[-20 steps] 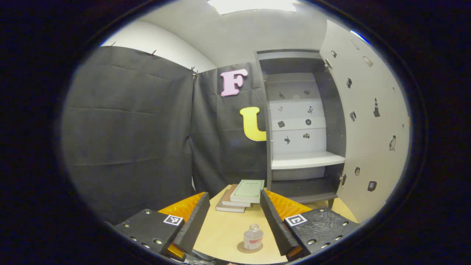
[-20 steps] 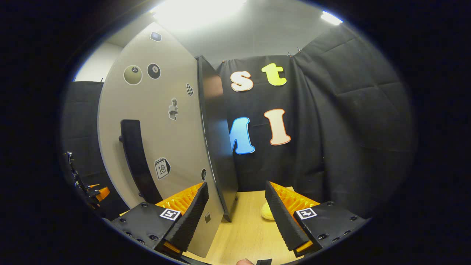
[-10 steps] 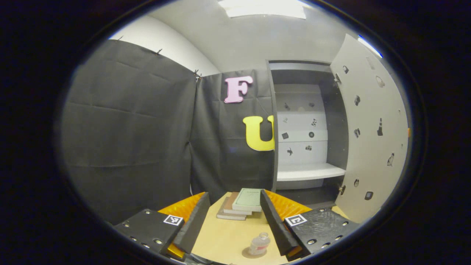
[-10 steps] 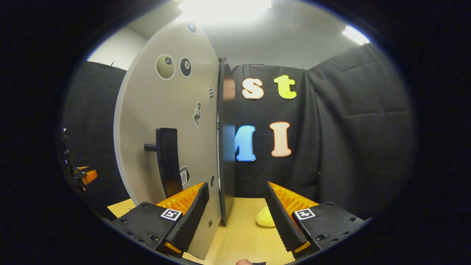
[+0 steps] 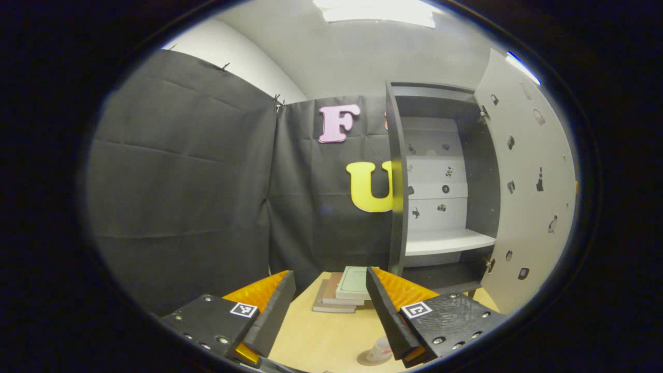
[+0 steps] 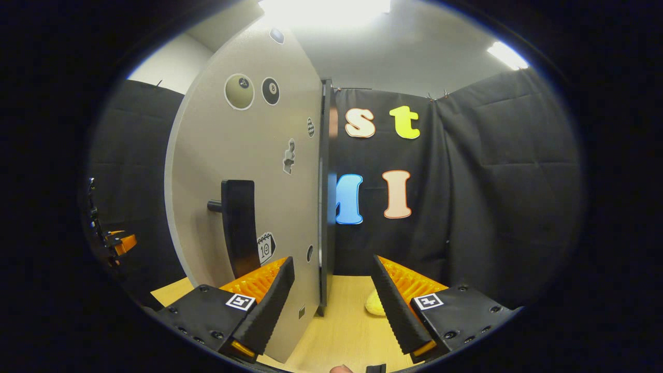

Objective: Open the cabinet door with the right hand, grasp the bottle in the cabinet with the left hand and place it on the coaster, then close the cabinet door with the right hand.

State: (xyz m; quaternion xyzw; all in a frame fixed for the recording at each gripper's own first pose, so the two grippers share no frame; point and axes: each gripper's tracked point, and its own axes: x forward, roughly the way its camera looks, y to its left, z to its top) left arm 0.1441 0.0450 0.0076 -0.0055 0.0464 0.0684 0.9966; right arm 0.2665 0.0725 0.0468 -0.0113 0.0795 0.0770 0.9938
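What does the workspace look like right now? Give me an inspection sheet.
Surface: light wooden table.
Job's things: bottle stands on the round coaster, partly hidden by a finger of the left tongs; cabinet stands open and its shelf is bare; cabinet door swung wide, with its black handle free.
Clutter: stack of books in front of the cabinet; a yellow object on the table, too hidden to name.
Grippers: left tongs open, holding nothing; right tongs open, the door's edge between the fingers, untouched.
Cables: nothing seen.
Surroundings: black cloth walls, ceiling lights.
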